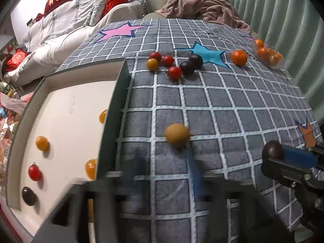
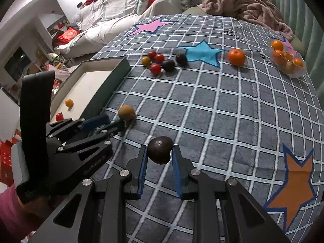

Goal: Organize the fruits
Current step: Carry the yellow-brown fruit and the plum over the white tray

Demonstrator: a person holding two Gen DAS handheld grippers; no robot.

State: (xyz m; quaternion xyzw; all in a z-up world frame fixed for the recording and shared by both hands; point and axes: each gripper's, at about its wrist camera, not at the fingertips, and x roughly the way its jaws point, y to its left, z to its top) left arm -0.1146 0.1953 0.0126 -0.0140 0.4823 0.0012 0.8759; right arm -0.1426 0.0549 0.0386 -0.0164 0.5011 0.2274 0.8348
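Sorting step in progress: loose fruit goes from the cloth (image 2: 202, 105) into the tray (image 2: 85, 85) at left. R gripper (image 2: 159, 151) pinches a dark plum (image 2: 160, 152) between its blue pads, one pad on each side, fingers drawn in close around it, plum carried clear above the cloth by the look of it. L gripper (image 2: 115, 122) sits just beside the tray's near wall, fingers spread apart w/ nothing pinched; a tan round fruit (image 2: 126, 112) lies on the cloth right at its tips, outside the tray. L wrist view is motion-blurred low down, so can't say whether a fingertip is touching that fruit or just short of it. In that view the tan fruit (image 1: 177, 134) rests on the cloth near the tray wall (image 1: 113, 121). The tray already holds several small fruits: yellow ones, a red one and a dark one. Left on the cloth: a cluster of red tomatoes (image 2: 156, 62), a yellow one and two dark plums near the blue star (image 2: 204, 52), a lone orange (image 2: 236, 56), and a clear tub of oranges (image 2: 287, 60) at far right. Next move, as I judge it: R needs to swing left over the tray wall and lower before letting go, so the plum doesn't roll; L needs to close on the tan fruit and lift it over the rim. Risk: round fruit rolling on soft cloth if nudged.
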